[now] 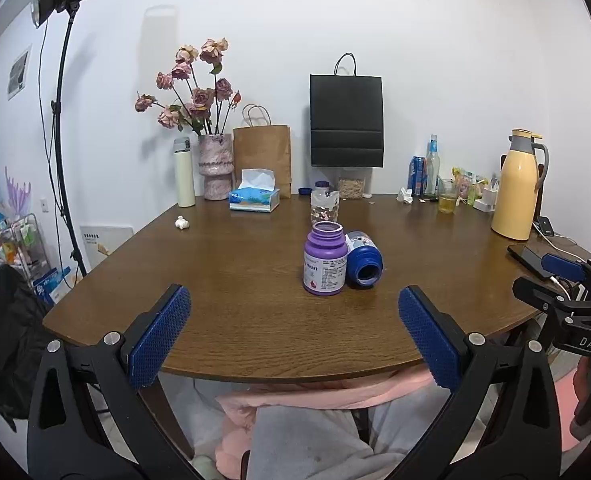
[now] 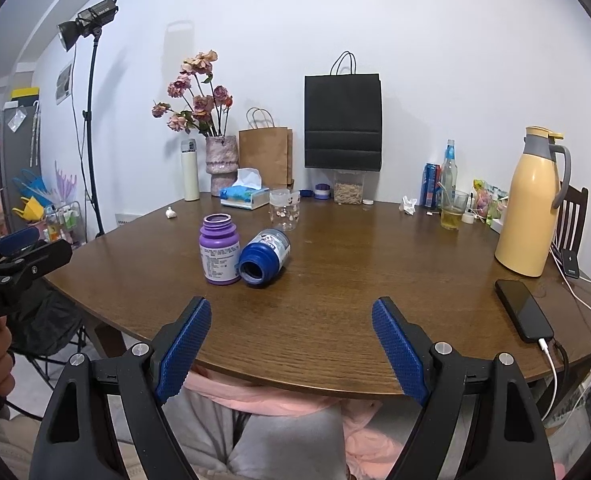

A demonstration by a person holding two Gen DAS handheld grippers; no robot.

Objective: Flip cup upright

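A clear glass cup (image 2: 284, 209) with small printed figures stands on the brown table (image 2: 335, 288), behind two bottles; whether its mouth faces up or down I cannot tell. It also shows in the left wrist view (image 1: 324, 207). A purple bottle (image 2: 218, 255) stands upright without a lid. A blue bottle (image 2: 265, 258) lies on its side against it, mouth toward me. My left gripper (image 1: 293, 330) is open and empty at the table's near edge. My right gripper (image 2: 291, 344) is open and empty, also at the near edge.
A black phone (image 2: 523, 316) on a white cable lies at the right. A yellow thermos jug (image 2: 529, 208), a glass of yellow drink (image 2: 451, 210), bottles, a tissue box (image 2: 244, 196), a flower vase (image 2: 220, 164) and paper bags line the back.
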